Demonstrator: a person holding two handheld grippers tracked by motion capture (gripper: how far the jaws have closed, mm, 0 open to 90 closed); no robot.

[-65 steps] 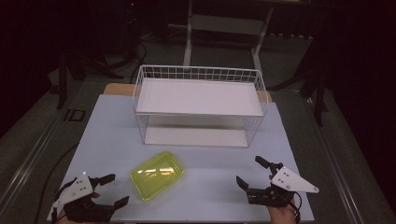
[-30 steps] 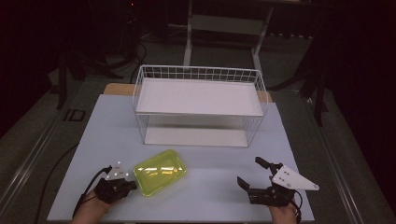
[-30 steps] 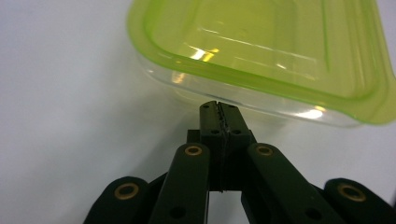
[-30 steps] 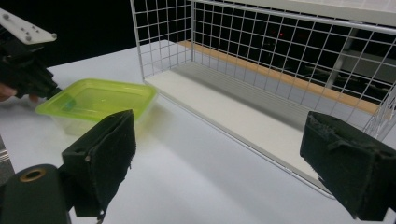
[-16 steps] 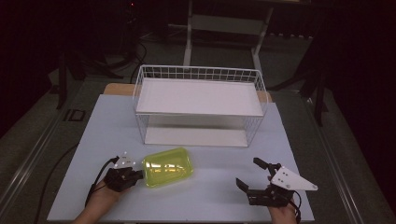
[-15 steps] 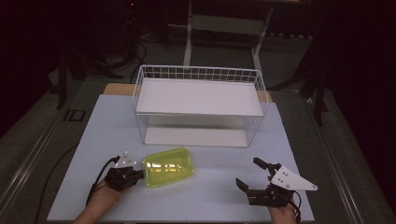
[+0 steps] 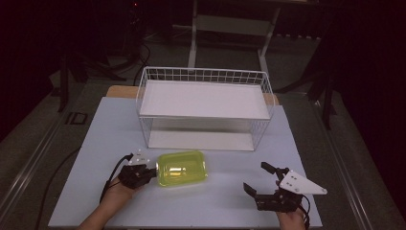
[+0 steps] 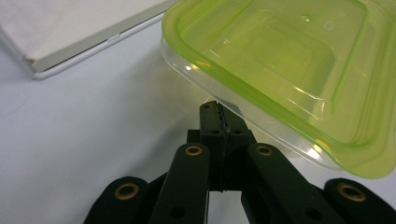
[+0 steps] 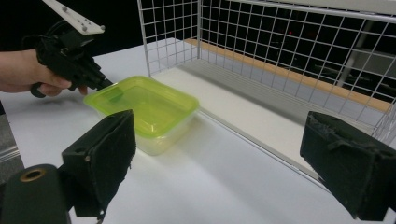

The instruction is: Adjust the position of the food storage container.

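A clear container with a yellow-green lid (image 7: 182, 167) (image 8: 280, 70) (image 9: 144, 107) lies on the white table just in front of the wire rack. My left gripper (image 7: 152, 171) (image 8: 218, 106) is shut with nothing between its jaws. Its tip presses against the container's left side, under the lid's rim. In the right gripper view the left gripper (image 9: 105, 86) meets the container's far corner, with a hand behind it. My right gripper (image 7: 256, 176) (image 9: 229, 154) rests open near the table's front right, well apart from the container, nothing between its pads.
A white wire rack (image 7: 203, 72) (image 9: 261, 46) with an upper shelf and a lower board (image 8: 70, 37) stands at the back middle of the table (image 7: 95, 134). Cables trail from both grippers. Dark floor and stands surround the table.
My left gripper has moved to the right, and the container has slid right and nearer the rack while turning. The right gripper has stayed put.
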